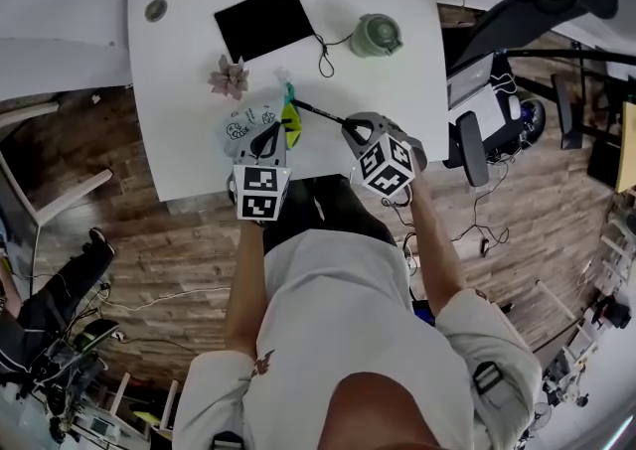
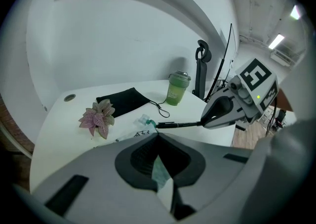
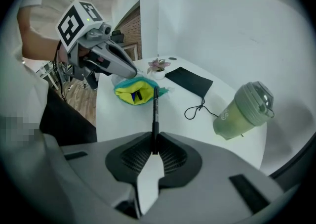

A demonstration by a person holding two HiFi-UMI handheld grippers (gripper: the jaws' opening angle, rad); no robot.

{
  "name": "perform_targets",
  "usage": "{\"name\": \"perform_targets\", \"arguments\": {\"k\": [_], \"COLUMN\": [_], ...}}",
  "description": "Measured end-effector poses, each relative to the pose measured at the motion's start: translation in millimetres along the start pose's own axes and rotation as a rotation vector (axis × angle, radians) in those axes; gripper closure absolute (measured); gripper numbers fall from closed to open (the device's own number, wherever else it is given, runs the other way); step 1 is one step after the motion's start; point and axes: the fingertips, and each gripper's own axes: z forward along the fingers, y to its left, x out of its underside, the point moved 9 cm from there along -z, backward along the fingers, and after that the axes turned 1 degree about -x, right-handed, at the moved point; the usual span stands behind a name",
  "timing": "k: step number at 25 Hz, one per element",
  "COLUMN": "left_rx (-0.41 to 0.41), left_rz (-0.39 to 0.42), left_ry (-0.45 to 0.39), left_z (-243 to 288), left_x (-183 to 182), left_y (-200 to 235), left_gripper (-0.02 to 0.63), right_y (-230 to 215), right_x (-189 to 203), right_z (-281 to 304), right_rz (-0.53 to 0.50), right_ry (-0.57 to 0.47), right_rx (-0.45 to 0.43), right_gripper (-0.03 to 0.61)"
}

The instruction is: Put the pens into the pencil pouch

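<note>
With the left claw pinching the pencil pouch rim, I'd slide the right claw's gripped black pen tip-first into its mouth.

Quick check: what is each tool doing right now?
Left tool: closed on the pencil pouch edge.
Right tool: closed on a black pen.
</note>
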Motion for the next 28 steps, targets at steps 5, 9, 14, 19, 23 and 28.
{"name": "perform_targets", "arguments": {"k": [5,9,14,19,23,28], "left_rx": [-0.02,-0.034,-0.044,-0.046,-0.046,-0.039], "left_rz": [-0.014,-0.021,-0.025,-0.035,-0.048,-0.068], "left_ry": [-0.019,-0.034,-0.051,-0.065,-0.078,-0.087], "left_z": [-11.0,-17.8,-26.3,-32.4,-36.0,-37.6], "left_x": [5.4,7.4,10.6,15.1,17.2,19.0], "left_y": [-3.7,-5.4,-9.1,-13.0,-14.1,-13.5], "left_gripper": [0.617,0.617,0.617,0.617,0.617,0.617], "right_y": [19.1,31.1,44.4,52.9,56.4,60.9], "right_x": [-3.3,-3.0,-4.7,-15.0,-29.7,-47.9], "right_z": [-6.6,-9.1,-5.7,1.1,6.4,18.0], "right_rz": [-0.054,-0.106,-0.156,-0.196,-0.226,-0.256], "right_ry": [0.03,0.066,0.09,0.084,0.065,0.039], "right_rx": [-0.046,-0.079,-0.107,-0.125,-0.131,-0.149], "right_gripper": [0.532,0.532,0.532,0.532,0.532,0.532]}}
